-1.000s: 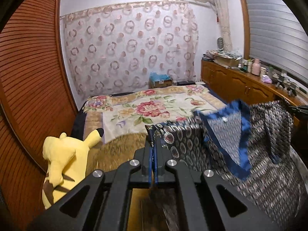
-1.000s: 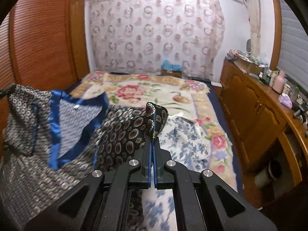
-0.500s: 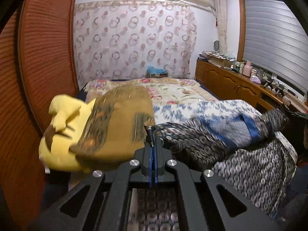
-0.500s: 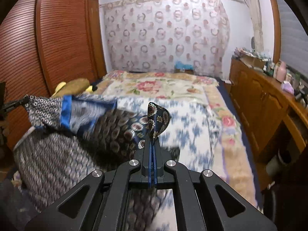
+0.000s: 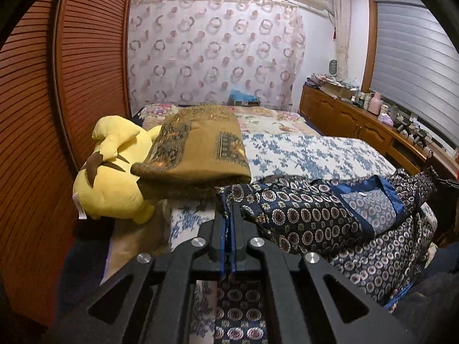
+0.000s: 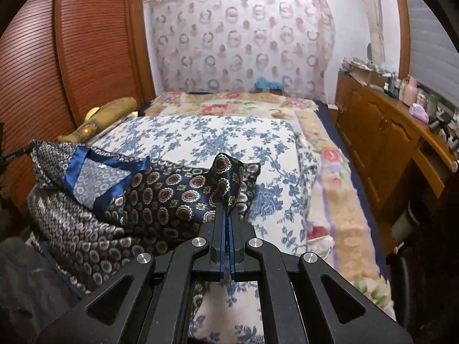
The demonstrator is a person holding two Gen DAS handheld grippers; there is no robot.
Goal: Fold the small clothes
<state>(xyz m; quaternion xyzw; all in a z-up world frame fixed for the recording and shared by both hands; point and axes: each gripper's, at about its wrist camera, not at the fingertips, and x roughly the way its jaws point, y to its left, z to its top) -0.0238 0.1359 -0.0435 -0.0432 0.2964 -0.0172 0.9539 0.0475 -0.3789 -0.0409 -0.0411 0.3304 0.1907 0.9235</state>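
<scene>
A dark navy patterned garment (image 5: 309, 215) with blue satin trim lies stretched low across the near end of the bed. My left gripper (image 5: 228, 215) is shut on one corner of it. My right gripper (image 6: 226, 200) is shut on the other corner of the garment (image 6: 160, 192), whose cloth sticks up above the fingertips. The blue-trimmed neckline (image 6: 94, 169) faces up between the two grips. The garment's lower part hangs over the bed's near edge.
A blue-and-white floral quilt (image 6: 218, 143) covers the near bed. A yellow plush toy (image 5: 112, 180) and a folded brown blanket (image 5: 198, 152) lie at the left by the slatted wooden wardrobe (image 5: 37, 114). A wooden dresser (image 6: 381, 132) with clutter runs along the right.
Both grippers have come down and toward the bed's near end, still holding the garment. The garment has gone from hanging spread in the air to lying low on the blue floral quilt.
</scene>
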